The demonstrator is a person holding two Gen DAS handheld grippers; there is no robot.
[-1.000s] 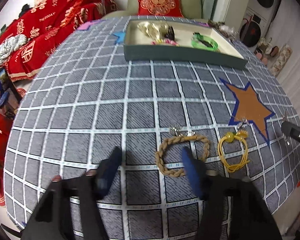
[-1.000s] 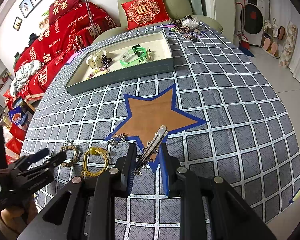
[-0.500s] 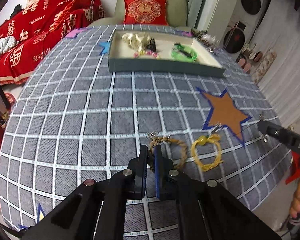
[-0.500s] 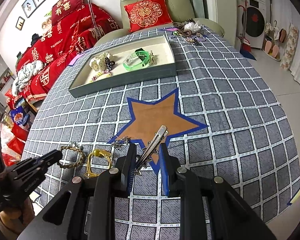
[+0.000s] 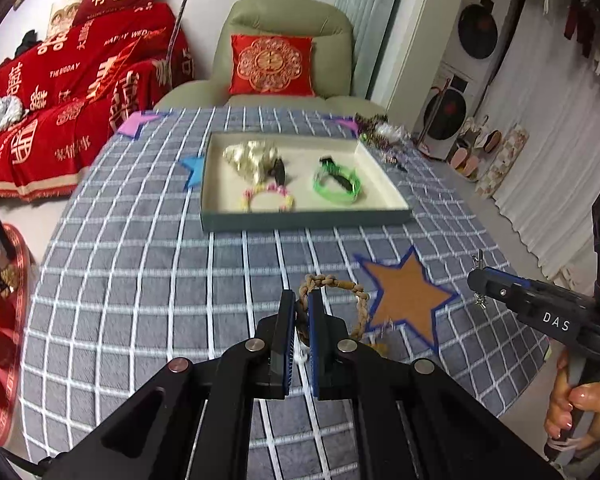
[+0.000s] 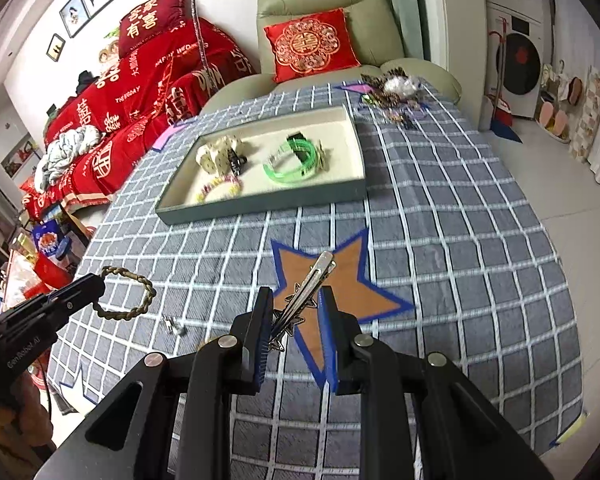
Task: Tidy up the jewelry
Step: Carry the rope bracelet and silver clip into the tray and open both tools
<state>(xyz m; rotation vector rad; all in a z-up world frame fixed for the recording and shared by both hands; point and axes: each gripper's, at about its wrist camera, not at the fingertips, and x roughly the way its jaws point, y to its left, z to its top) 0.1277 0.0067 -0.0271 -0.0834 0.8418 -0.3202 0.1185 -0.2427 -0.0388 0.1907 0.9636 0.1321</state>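
My left gripper (image 5: 302, 300) is shut on a tan braided rope bracelet (image 5: 356, 300) and holds it lifted above the checked tablecloth; it also shows in the right wrist view (image 6: 134, 280). My right gripper (image 6: 296, 300) is shut on a silver hair clip (image 6: 312, 280) with star charms, held above the brown star patch (image 6: 340, 280). A grey tray (image 5: 300, 220) with a cream floor lies farther back, holding a green bangle (image 5: 336, 184), a pink bead bracelet (image 5: 268, 196) and a pale bow clip (image 5: 252, 156).
A small silver trinket (image 6: 174, 326) lies on the cloth in front of the star patch. A pile of loose jewelry (image 6: 396, 92) sits at the far right of the table. A green armchair (image 5: 284, 52) with a red cushion stands behind the table.
My left gripper closed on the rope bracelet and lifted it off the cloth toward the tray. My right gripper kept hold of the hair clip and rose a little.
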